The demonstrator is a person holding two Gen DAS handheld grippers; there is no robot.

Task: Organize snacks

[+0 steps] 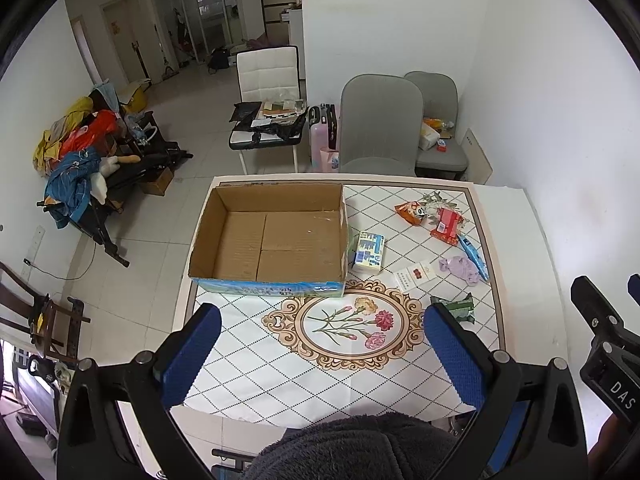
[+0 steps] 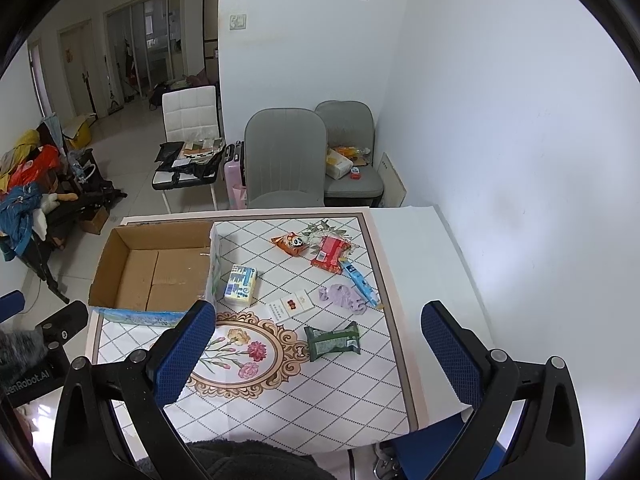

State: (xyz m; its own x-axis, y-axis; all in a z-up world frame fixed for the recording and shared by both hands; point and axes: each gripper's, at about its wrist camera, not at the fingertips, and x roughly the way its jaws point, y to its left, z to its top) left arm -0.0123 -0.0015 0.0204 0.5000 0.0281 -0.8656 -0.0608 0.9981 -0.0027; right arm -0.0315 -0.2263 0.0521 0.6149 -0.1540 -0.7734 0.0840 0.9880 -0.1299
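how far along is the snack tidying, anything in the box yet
Nothing looks done: the cardboard box is empty. Nothing is in hand either; the left claw and right claw are both open above the table. All the snacks are left, still loose to the right of the box: the blue-and-white pack, orange bag, red packet, blue stick pack, purple wrapper, white pack and green packet.

Cardboard box (image 1: 272, 236) left on table (image 1: 256, 376), snack packets (image 2: 332, 254) scattered right, chairs (image 1: 380, 120) behind
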